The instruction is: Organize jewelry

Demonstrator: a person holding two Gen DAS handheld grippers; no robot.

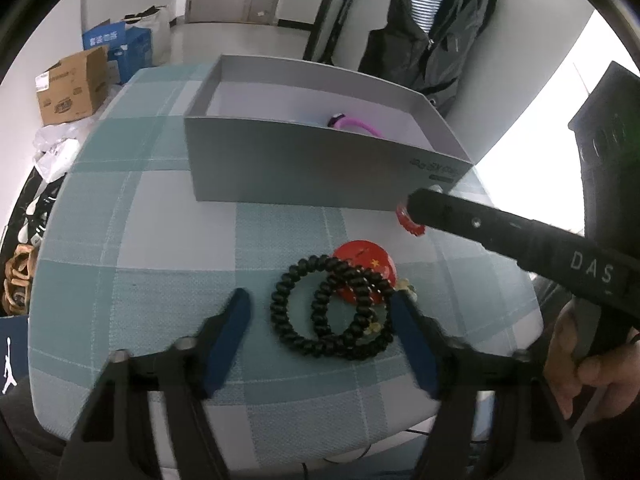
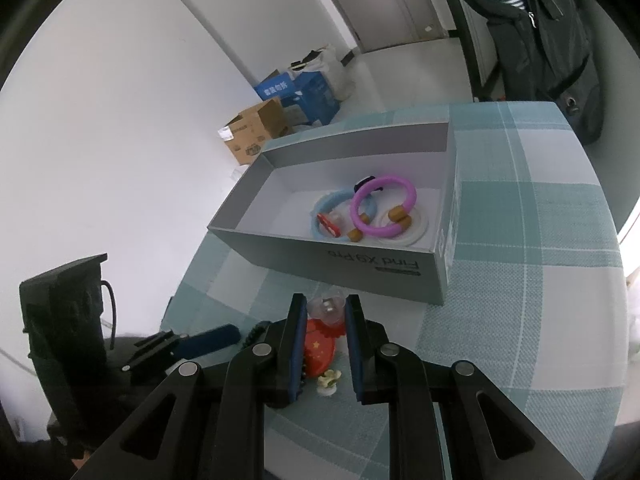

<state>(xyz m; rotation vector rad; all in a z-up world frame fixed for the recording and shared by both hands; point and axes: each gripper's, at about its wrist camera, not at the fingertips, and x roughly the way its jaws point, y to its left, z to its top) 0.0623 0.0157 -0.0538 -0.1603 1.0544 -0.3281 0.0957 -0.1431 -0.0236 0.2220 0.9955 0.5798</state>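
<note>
- A desk (image 1: 160,208) in a teal-and-white check cloth, white walls behind, cartons (image 1: 74,88) on the floor at the far left, a dark jacket (image 1: 440,32) hanging at the back.
- Left gripper (image 1: 322,306): fingers (image 1: 228,336) spread wide, holding nothing, straddling two black coil ties (image 1: 332,308) that lie overlapped on the cloth.
- The coils rest partly on a red badge (image 1: 360,256) with yellow stars.
- Behind them, the grey box (image 1: 304,164) stands open; blue, purple (image 2: 382,204) and white rings lie together at its right end.
- Right gripper (image 2: 326,312): fingers (image 2: 298,344) parted, a small clear piece (image 2: 326,308) and a red frilly ring (image 2: 334,330) between the tips, just in front of the box. Whether they pinch anything, I cannot tell.
</note>
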